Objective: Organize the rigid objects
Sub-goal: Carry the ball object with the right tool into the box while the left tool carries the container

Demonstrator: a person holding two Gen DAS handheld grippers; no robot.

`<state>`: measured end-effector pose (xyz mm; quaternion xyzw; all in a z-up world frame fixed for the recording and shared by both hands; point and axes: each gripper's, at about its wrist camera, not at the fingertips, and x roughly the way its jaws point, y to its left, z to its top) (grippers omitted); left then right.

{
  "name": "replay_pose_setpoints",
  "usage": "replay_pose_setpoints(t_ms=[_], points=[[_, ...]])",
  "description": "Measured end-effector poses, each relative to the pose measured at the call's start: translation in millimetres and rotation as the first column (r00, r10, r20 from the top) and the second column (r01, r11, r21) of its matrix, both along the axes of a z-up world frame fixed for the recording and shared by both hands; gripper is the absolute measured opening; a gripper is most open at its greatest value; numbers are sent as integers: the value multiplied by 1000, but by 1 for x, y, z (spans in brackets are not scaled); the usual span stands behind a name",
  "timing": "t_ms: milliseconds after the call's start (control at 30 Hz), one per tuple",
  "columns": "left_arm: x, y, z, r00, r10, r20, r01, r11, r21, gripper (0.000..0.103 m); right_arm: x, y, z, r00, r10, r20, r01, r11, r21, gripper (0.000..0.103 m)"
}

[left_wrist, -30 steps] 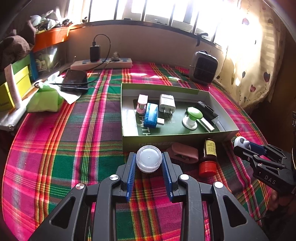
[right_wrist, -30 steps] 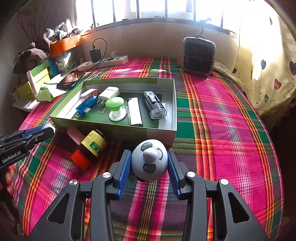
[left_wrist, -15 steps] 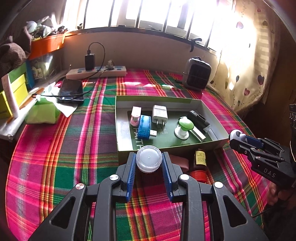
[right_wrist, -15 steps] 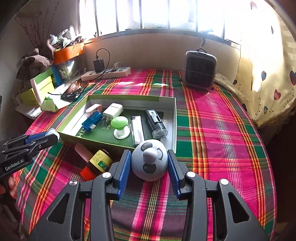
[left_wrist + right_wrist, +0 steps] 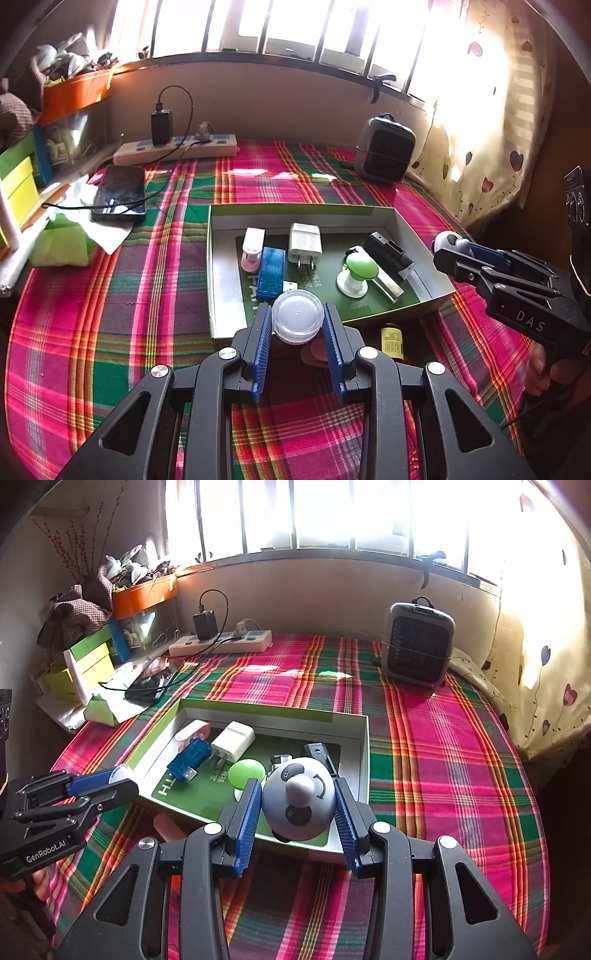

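My left gripper (image 5: 297, 323) is shut on a small clear round jar (image 5: 297, 316), held above the near edge of the green box (image 5: 295, 211). My right gripper (image 5: 297, 805) is shut on a grey panda-faced ball (image 5: 297, 798), held over the box's (image 5: 258, 710) near right part. Inside the box lie a pink item (image 5: 253, 248), a blue USB adapter (image 5: 270, 272), a white charger (image 5: 304, 243), a green-topped knob (image 5: 359, 271) and a black lighter (image 5: 388, 253). On the cloth in front of the box lie a brown bottle (image 5: 392, 339) and a pink case (image 5: 314, 352), partly hidden by my left fingers.
A plaid cloth (image 5: 110, 295) covers the table. A phone (image 5: 120, 192) on charge, a power strip (image 5: 177, 149) and green tissue pack (image 5: 61, 243) sit at the back left. A small heater (image 5: 384, 149) stands at the back right, by a curtain (image 5: 546, 657).
Both grippers have risen and moved forward with their loads, from in front of the box to above its near edge. The box and its contents stay still.
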<state>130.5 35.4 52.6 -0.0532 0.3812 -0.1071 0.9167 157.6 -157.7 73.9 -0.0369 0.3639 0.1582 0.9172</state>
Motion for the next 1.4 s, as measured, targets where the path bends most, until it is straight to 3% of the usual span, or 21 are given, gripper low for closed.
replay_pose_setpoints(t_ms=[767,1400], points=[[54,-23,-15,997,-47,-61,46,999,-10,27,78,23,-30,992,85,-95,-83,996,27,41],[69,-30,-34,992,-56,-111,55,998,-14,27,103,37,-51,978,152,-144,-145,988,57,41]])
